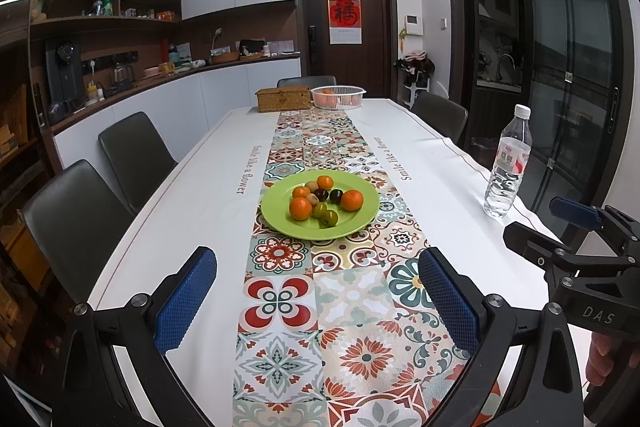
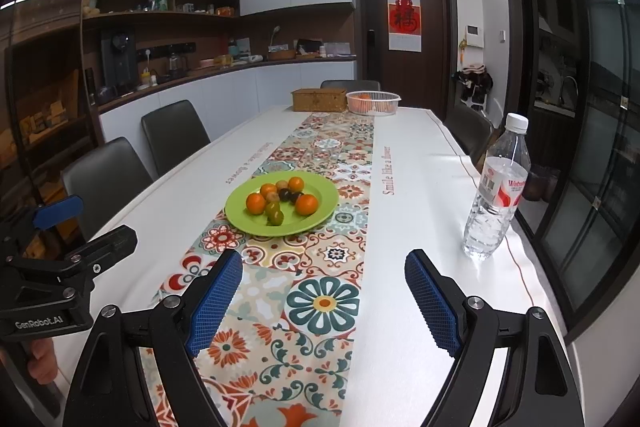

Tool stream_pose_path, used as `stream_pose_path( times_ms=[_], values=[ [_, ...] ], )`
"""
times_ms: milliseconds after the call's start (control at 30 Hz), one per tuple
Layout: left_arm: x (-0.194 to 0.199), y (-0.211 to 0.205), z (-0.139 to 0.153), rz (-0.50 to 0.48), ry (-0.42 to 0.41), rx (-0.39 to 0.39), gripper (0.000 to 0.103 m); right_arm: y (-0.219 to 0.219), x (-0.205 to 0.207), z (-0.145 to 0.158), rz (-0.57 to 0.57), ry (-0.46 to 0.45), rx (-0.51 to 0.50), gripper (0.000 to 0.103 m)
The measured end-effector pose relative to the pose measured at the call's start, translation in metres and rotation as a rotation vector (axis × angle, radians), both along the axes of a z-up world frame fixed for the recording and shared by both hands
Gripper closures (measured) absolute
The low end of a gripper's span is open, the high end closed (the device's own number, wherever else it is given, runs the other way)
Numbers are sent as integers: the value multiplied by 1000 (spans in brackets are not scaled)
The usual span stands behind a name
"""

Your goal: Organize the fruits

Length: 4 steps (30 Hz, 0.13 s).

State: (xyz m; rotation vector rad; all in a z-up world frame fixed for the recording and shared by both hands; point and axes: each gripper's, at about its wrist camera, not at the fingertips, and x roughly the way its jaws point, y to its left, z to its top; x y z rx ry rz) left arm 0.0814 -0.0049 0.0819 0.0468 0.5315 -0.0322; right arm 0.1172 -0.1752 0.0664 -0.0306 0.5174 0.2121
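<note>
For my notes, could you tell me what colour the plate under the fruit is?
The plate is plain lime green, clearest in the left wrist view.

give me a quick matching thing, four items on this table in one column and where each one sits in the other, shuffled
Things:
1. green plate
2. water bottle
3. wicker box
4. white basket

Places:
a. far end of the table, to the left of its neighbour
b. middle of the patterned runner, holding fruit
c. far end of the table, to the right of its neighbour, oranges inside
d. right edge of the table, standing upright

Pairs: 1-b, 2-d, 3-a, 4-c
</note>
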Motion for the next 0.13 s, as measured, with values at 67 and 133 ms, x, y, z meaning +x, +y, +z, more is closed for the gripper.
stream_pose_path(
  times_ms=[67, 133],
  values=[
    [0, 0, 0, 1, 1, 1, 0, 0, 1, -1, 1, 2, 1, 19],
    [1, 1, -1, 1, 4, -2, 0, 0, 1, -2, 1, 5, 0, 19]
  ],
)
